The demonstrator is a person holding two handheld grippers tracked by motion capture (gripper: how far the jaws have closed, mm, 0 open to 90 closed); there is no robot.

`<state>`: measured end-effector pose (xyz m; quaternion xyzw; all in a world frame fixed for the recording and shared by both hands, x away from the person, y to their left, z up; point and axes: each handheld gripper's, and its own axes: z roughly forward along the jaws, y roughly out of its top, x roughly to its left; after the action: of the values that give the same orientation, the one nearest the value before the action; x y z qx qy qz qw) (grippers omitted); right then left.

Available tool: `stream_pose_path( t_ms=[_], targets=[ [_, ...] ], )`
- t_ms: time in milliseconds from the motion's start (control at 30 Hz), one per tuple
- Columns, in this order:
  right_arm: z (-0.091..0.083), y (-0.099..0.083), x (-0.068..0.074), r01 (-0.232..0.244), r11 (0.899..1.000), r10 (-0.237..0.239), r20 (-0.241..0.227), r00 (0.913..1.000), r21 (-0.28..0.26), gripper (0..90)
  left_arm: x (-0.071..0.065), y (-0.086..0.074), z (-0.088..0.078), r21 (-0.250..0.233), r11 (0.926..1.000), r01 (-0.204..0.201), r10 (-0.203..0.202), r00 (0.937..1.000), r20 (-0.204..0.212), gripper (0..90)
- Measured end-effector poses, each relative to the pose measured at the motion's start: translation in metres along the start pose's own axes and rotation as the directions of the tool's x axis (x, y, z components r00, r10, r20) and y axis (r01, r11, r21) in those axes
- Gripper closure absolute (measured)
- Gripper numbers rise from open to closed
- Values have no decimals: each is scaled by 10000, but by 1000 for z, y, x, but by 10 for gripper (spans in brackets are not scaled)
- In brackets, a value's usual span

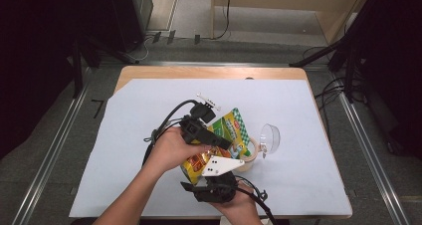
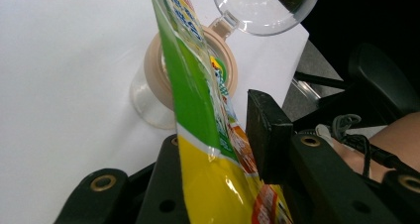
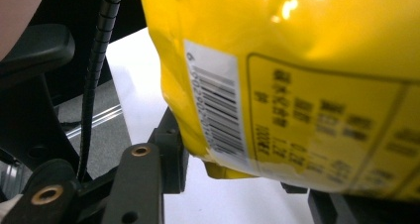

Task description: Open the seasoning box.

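Observation:
A puffy snack bag [image 1: 226, 135], yellow below and green on top, hangs above the white mat between both grippers. My left gripper [image 1: 211, 135] comes in from the left and is shut on the bag's edge. In the left gripper view the bag [image 2: 198, 110] stands pinched between the black jaws of the left gripper [image 2: 218, 135]. My right gripper [image 1: 211, 172] reaches up from the near edge and is shut on the bag's lower end. In the right gripper view the bag's yellow back with a barcode [image 3: 218, 105] sits between the jaws of the right gripper [image 3: 237, 169].
A beige tape roll [image 1: 250, 153] lies on the white mat [image 1: 149, 110] just right of the bag. A clear plastic stemmed glass [image 1: 270, 138] lies on its side against it. The table's right edge [image 1: 323, 135] is close behind them. Cables trail from both grippers.

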<state>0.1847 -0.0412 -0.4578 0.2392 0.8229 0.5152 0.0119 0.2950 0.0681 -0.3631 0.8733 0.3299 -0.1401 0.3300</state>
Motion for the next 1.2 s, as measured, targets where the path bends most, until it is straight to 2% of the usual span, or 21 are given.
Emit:
stream_pose_path(
  t_ms=[133,233,267,333,500,533,700,800,900,1000,1100,1167,1200],
  targets=[
    [3,1,2,247,9995,-249,96,9996,184,497,1,0,0,-15,9999,160,-160,9998,-89,753],
    [5,1,3,611,9975,-621,300,9976,346,540,2,0,0,38,9996,294,-294,9995,-67,761],
    [5,2,3,661,9970,-676,377,9970,401,575,2,0,0,40,9995,306,-306,9995,-61,761],
    [5,2,3,742,9961,-765,495,9958,483,588,2,0,-1,-22,9995,307,-307,9995,-36,759],
    [3,4,2,481,9984,-493,426,9979,289,609,4,0,-2,-61,9994,343,-342,9992,215,702],
    [2,4,1,127,9999,-128,146,9998,81,614,4,0,-3,-89,9996,252,-250,9993,265,658],
    [-4,7,-4,-312,9990,311,-56,9995,-321,613,1,-2,-8,-532,9986,-23,37,9996,264,585],
    [-7,8,-8,-609,9971,601,-179,9980,-456,613,0,-2,-11,-773,9970,-22,51,9993,367,512],
    [-7,8,-10,-647,9968,637,-222,9977,-460,614,0,-2,-12,-770,9970,-4,34,9993,384,507],
    [-7,7,-10,-719,9963,709,-228,9972,-468,613,1,-2,-13,-782,9969,-81,82,10000,7,517],
    [-7,6,-11,-740,9963,729,-243,9970,-444,612,2,-3,-16,-845,9963,-143,135,9999,-102,529],
    [-7,7,-11,-720,9965,709,-250,9972,-433,610,2,-3,-17,-821,9966,-102,89,9998,-163,558],
    [-7,7,-10,-702,9966,693,-242,9973,-424,608,2,-3,-17,-771,9969,-136,111,9994,-326,598]
  ],
)
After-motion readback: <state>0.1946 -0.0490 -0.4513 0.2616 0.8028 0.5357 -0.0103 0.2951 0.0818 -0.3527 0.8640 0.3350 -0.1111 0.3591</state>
